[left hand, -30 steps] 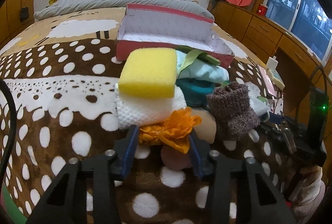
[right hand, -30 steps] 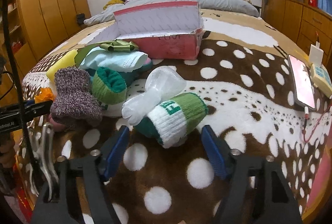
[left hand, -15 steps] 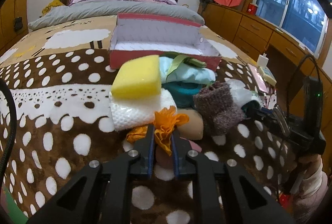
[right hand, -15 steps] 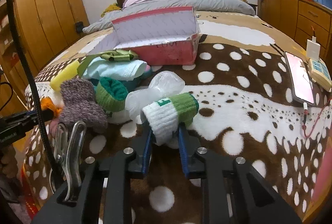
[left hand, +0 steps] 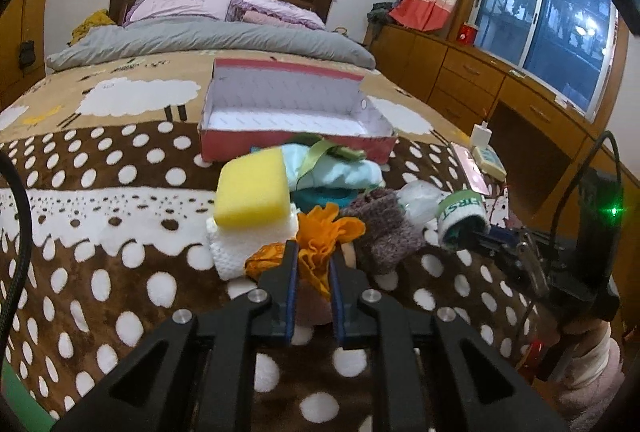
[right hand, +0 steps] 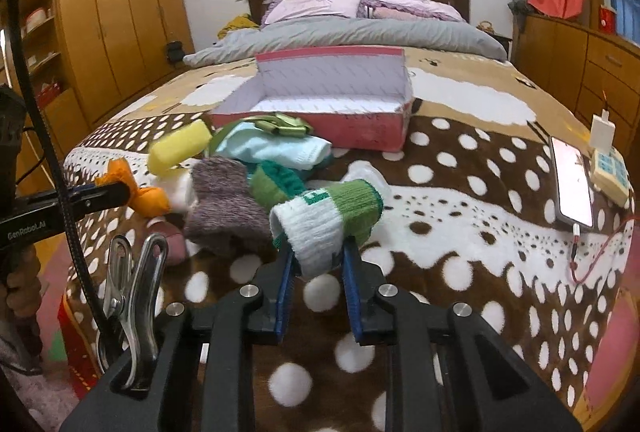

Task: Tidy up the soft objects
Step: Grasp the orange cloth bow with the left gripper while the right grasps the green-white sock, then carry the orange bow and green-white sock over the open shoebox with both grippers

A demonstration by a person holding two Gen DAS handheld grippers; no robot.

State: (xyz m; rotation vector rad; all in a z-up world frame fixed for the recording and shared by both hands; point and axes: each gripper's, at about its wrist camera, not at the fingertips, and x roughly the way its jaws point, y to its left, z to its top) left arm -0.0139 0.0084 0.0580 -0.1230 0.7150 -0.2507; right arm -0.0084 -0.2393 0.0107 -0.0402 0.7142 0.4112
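Down at the foot of the bed (left hand: 80, 232), left wrist view first: the left tool (left hand: 313, 264) has snapped closed since a second ago, when its fingers stood wide on either side of the orange cloth (left hand: 324, 244). Now it is pinching that orange cloth, and the bunch looks raised off the blanket beside the yellow sponge (left hand: 252, 192), which sits on the white knitted pad (left hand: 236, 248). Behind the pile, the pink box (left hand: 296, 148) stands open and, as far as this view shows, with nothing in it. Off to the right, the green and white sock (left hand: 462, 212) is already up in the other tool's grip.

Over to the right wrist view: same story! The right tool (right hand: 318, 260) was spread around the green and white sock (right hand: 324, 220) a second ago; now its blue pads clamp the white cuff and the sock hangs lifted, clear of the crumpled plastic bag (right hand: 368, 176) behind it. The purple knit sock (right hand: 224, 200) and the green knit piece (right hand: 276, 184) lie untouched on the blanket. At far left, the left tool (right hand: 120, 192) holds the orange cloth (right hand: 148, 198).

Both picks look secure, so my read is that the carry to the pink box (right hand: 360, 128) comes next. Early days, most of the pile remains.
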